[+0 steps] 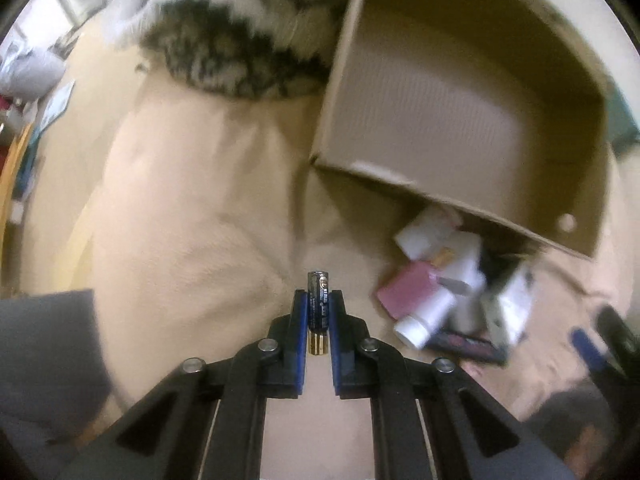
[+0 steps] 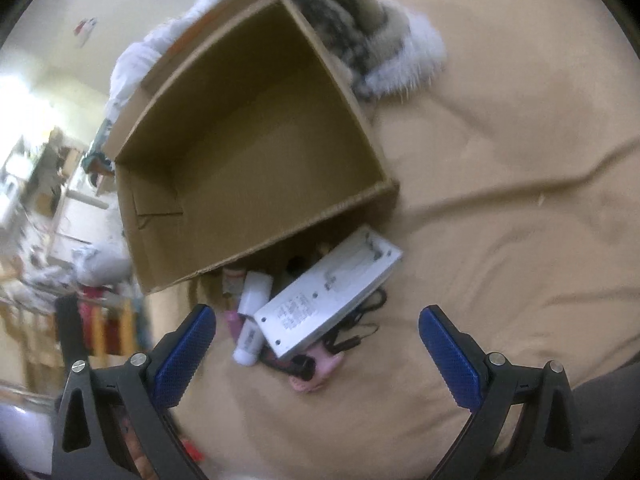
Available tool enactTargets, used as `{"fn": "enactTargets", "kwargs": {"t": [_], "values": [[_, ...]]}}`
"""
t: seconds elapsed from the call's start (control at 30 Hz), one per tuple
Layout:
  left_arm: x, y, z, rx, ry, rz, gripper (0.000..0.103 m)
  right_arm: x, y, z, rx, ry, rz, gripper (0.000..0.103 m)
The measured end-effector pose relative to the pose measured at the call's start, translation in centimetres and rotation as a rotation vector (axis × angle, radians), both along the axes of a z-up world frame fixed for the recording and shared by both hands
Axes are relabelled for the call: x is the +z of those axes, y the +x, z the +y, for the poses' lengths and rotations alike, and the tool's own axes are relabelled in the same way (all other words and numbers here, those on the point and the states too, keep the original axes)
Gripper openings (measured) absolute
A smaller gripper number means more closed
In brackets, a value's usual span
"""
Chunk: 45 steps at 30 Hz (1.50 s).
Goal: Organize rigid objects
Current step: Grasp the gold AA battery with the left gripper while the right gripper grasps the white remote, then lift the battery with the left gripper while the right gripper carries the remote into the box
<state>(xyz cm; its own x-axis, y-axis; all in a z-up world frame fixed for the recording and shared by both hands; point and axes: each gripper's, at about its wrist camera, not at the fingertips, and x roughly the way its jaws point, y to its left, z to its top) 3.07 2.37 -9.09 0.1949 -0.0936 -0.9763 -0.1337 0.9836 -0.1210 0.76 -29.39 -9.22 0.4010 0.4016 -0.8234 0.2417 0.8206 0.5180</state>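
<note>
My left gripper is shut on a dark battery with a gold end, held upright above the beige bedding. An empty cardboard box lies up and to the right; it also shows in the right wrist view. In front of the box sits a pile of small items: a white bottle, a pink box and white boxes. My right gripper is open and empty, just short of the pile, where a white flat box, a white bottle and a pink item lie.
A furry black-and-white cushion lies behind the box, also in the right wrist view. The beige bedding spreads around with folds. Room clutter stands beyond the bed's edge. My right gripper shows in the left wrist view.
</note>
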Motion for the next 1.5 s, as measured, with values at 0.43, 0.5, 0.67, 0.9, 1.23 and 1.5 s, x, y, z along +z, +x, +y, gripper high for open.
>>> {"fn": "enactTargets", "kwargs": {"t": [0.43,0.5,0.67,0.9,1.23,1.5], "values": [[3.3,-0.7,1.3,-0.036,-0.049,-0.05,0.009,-2.7,2.2,1.5,-0.014,0.062,0.159,0.103],[2.9,-0.7,1.2,-0.033,-0.045,-0.061,0.009,-3.4,2.7,2.3,-0.012,0.045,0.186,0.092],[3.6,-1.1,0.5,-0.062,-0.032,-0.094,0.009,-5.4,4.3,3.7,-0.022,0.005,0.272,0.089],[3.1,-0.7,0.6,-0.047,-0.011,-0.078,0.009,-6.9,5.7,4.4,-0.042,-0.027,0.33,0.087],[3.0,-0.7,0.4,-0.047,-0.02,-0.075,0.009,-4.8,3.3,2.1,0.058,-0.074,0.28,0.049],[2.4,-0.7,0.1,-0.051,0.002,-0.064,0.009,-4.2,1.1,4.1,0.208,-0.274,0.277,0.049]]}}
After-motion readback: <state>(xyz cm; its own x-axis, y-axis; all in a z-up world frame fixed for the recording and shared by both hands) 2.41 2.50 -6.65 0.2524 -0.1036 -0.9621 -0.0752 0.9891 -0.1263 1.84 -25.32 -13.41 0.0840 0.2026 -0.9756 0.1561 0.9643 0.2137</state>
